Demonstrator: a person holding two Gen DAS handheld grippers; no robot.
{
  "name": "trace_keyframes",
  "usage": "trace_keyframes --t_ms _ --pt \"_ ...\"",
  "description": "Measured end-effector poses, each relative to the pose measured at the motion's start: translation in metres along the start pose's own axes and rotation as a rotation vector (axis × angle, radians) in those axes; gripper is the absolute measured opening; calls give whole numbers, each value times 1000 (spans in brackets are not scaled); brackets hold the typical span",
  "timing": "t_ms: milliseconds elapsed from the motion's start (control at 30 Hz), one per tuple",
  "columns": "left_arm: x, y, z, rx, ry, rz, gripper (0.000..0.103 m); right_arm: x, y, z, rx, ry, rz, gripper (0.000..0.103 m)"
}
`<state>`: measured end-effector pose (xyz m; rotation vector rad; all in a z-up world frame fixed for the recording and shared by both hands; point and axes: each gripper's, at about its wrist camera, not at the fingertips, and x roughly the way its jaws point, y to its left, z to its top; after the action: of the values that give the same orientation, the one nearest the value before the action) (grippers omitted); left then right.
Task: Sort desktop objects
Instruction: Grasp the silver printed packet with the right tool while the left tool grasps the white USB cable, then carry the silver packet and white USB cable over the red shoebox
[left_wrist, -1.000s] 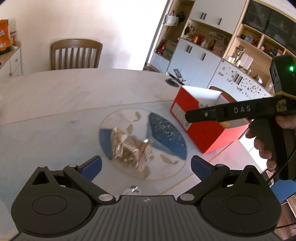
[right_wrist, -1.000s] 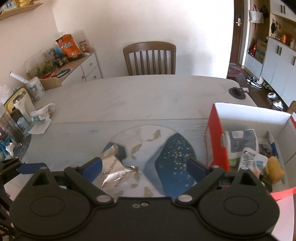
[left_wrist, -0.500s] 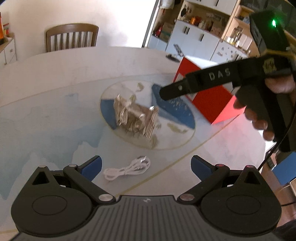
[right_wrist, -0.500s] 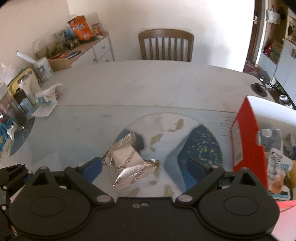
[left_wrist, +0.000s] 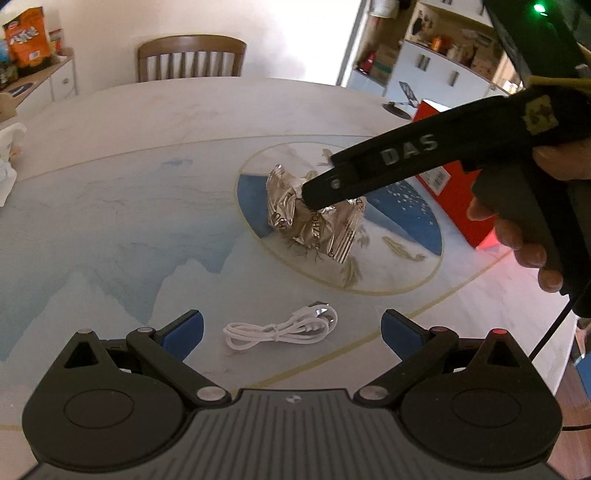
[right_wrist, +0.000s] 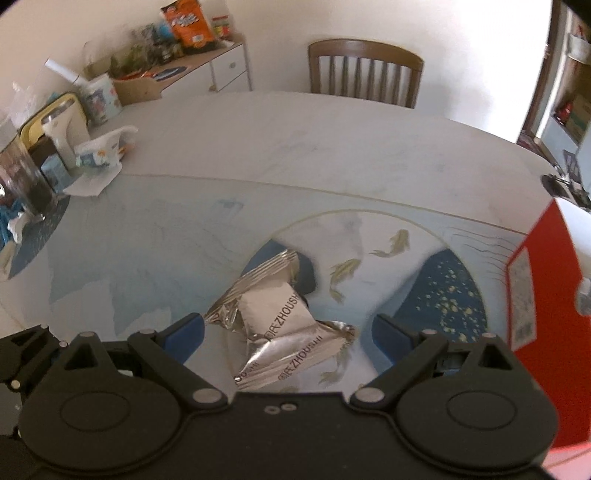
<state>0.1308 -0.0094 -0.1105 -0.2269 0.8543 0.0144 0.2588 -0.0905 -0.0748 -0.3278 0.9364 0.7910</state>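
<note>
Red box (left_wrist: 456, 192) stands at the right of the table mat (left_wrist: 110, 221), well apart from the silver foil packet (right_wrist: 273, 325) lying crumpled on the mat's round medallion. Right gripper (right_wrist: 288, 328) is spread wide with the packet between its fingers; judged best to centre on the thick folded middle before closing, since loose foil edges could slip. Left gripper (left_wrist: 291, 328) also gapes, holding nothing, above the white cable (left_wrist: 284, 328).

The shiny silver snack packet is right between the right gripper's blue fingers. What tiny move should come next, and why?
Probably close the right gripper on the crinkled silver foil snack packet. Its jaws stand open with the packet lying between them on the table mat, not yet gripped. The red cardboard box waits to the right.
</note>
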Motion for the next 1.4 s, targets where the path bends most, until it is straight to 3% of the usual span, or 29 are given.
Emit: trace_keyframes --t_ms 267,700,900,1200,1267,1400 --pt "15 -12 -5 -65 -23 138 103 22 4 7 -94 29 24 95" --pt "30 -22 -9 -158 -33 252 102 50 3 16 -221 78 108 90" --pt "31 -30 -11 -146 -46 274 95 58 3 20 -252 95 145 83" --pt "33 -34 -10 -132 -58 280 90 60 -3 14 -228 129 172 61" --pt "31 -33 -10 -127 -68 283 82 59 -3 14 -224 126 169 60" --pt "30 -32 -13 -101 -85 276 78 56 -7 13 -202 120 154 56"
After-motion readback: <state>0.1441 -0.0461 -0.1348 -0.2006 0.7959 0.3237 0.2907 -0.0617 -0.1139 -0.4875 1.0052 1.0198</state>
